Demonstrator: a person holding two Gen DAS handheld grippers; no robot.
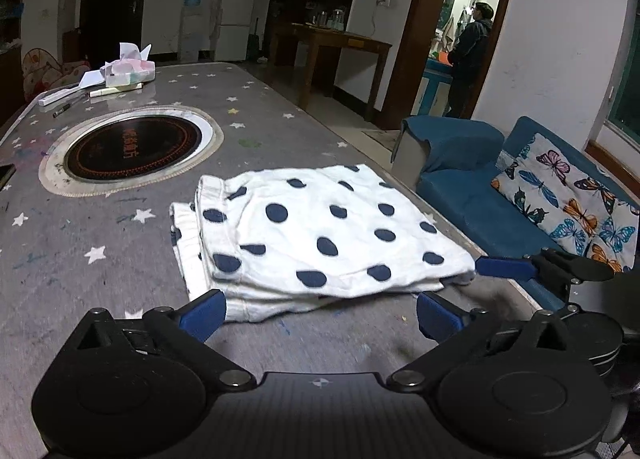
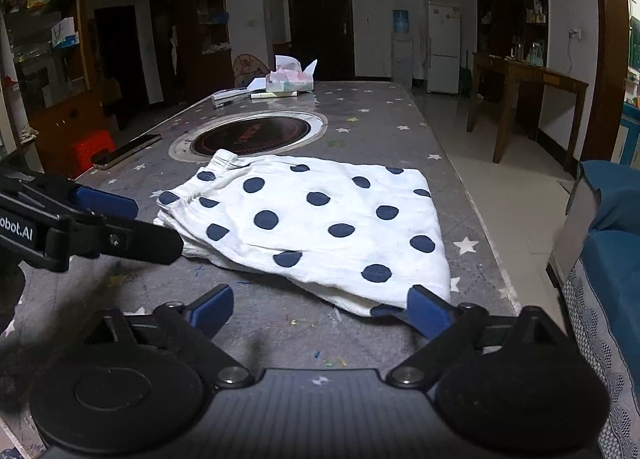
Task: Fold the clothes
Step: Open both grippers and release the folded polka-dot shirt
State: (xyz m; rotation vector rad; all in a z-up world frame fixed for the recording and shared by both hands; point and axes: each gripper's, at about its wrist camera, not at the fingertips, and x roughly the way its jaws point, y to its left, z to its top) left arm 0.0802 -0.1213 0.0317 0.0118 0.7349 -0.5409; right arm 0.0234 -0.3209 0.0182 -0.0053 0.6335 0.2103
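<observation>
Polka-dot garment (image 1: 320, 231) lies folded, layered, on table (image 1: 120, 243) just nearside of round inset burner (image 1: 132, 147). Left gripper (image 1: 320, 313) and right gripper (image 2: 320, 309) jaws both spread, holding nothing, at garment's near edge. If folding again: pinch all layers together, keep edges aligned.

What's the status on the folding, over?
Left gripper open, right gripper open, both empty. Polka-dot garment folded flat on table. Nothing in the way.

We list one white garment with navy polka dots (image 1: 320, 231) (image 2: 316, 227): folded in layers, lying flat on our worktop (image 1: 100, 227), gathered waistband edge at left.
</observation>
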